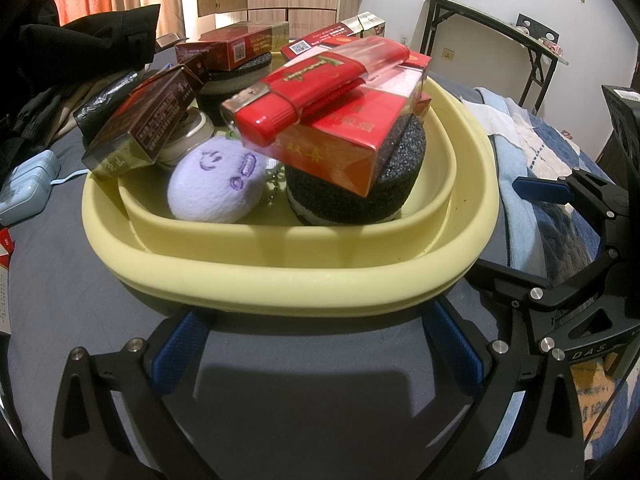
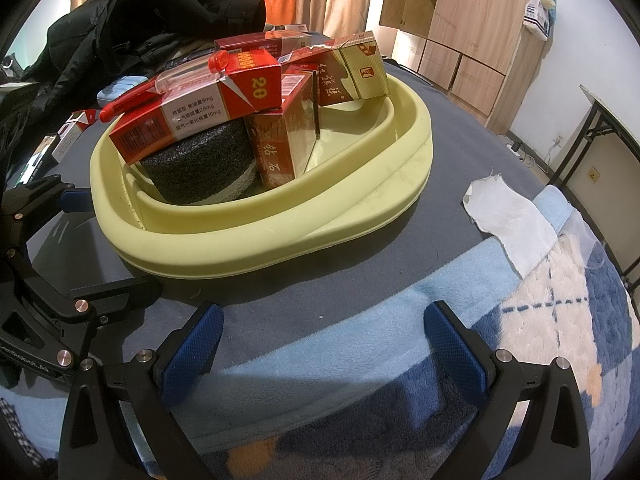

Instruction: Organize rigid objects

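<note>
On the grey bed cover, a yellow basin [image 1: 288, 280] holds a smaller yellow tray [image 1: 280, 228], which contains two black foam rolls [image 1: 352, 196], red and brown cigarette boxes [image 1: 340, 140], a red lighter [image 1: 308, 88] atop the nearest box, and a lilac plush [image 1: 216, 180]. Left gripper [image 1: 320, 348] and right gripper [image 2: 320, 344] rest just outside the basin, jaws spread wide, empty.

Left wrist view faces the yellow basin [image 1: 288, 280] closely; right wrist view sits farther back (both share it).
</note>
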